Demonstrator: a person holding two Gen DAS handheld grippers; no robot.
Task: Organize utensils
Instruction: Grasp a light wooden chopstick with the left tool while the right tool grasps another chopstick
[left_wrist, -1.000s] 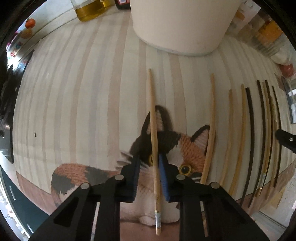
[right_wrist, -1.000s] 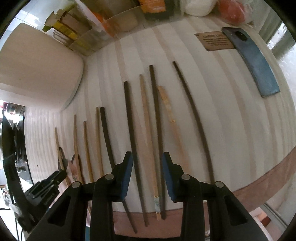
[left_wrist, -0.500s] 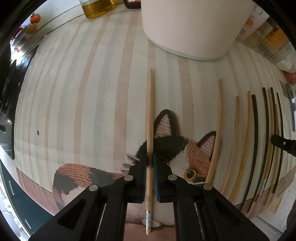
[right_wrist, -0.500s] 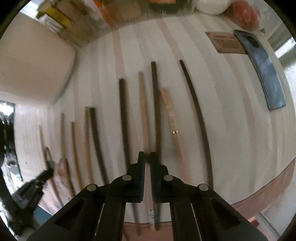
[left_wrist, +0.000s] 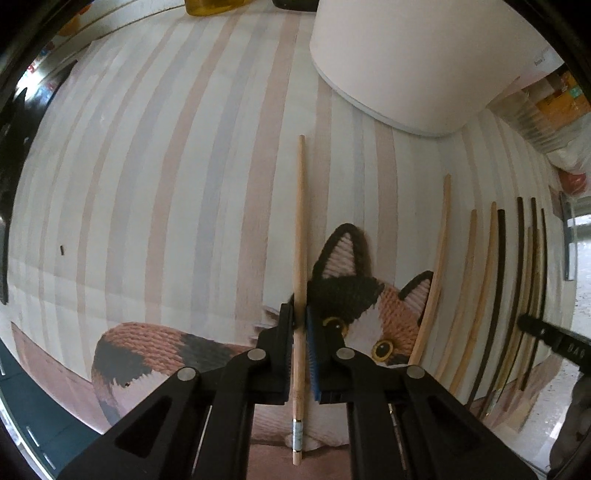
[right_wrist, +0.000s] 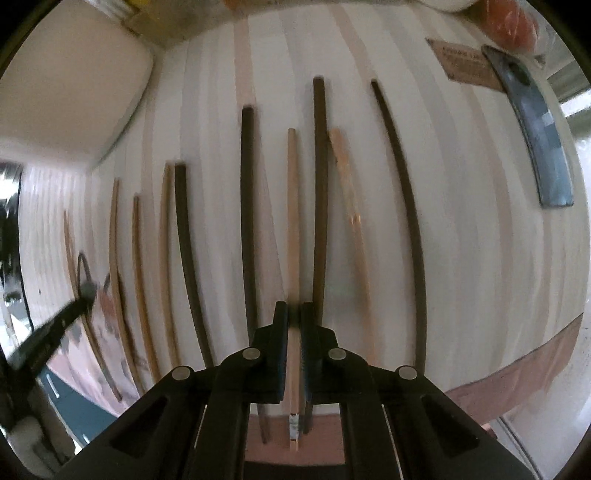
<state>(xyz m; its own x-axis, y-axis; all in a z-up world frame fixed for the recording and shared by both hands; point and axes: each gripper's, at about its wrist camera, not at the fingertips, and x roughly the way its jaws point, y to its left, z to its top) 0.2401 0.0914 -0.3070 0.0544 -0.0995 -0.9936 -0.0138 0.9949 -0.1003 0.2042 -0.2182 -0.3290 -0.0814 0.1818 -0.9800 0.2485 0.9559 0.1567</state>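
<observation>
Left wrist view, left claw (left_wrist: 300, 317) pinching pale chopstick (left_wrist: 300, 236), lengthwise, pointing away

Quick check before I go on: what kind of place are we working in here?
Probably a home dining table: a striped tablecloth with a cat design, chopsticks laid in a row, and an oil bottle at the far edge.

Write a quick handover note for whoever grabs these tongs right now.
Left tongs: shut on a light wooden chopstick lying beside the cat picture on the striped mat.
Right tongs: shut on a light chopstick between two dark chopsticks.
Done: both sticks gripped.
Left: lift and pair them, then sort the other sticks; the white container may be their destination.
</observation>
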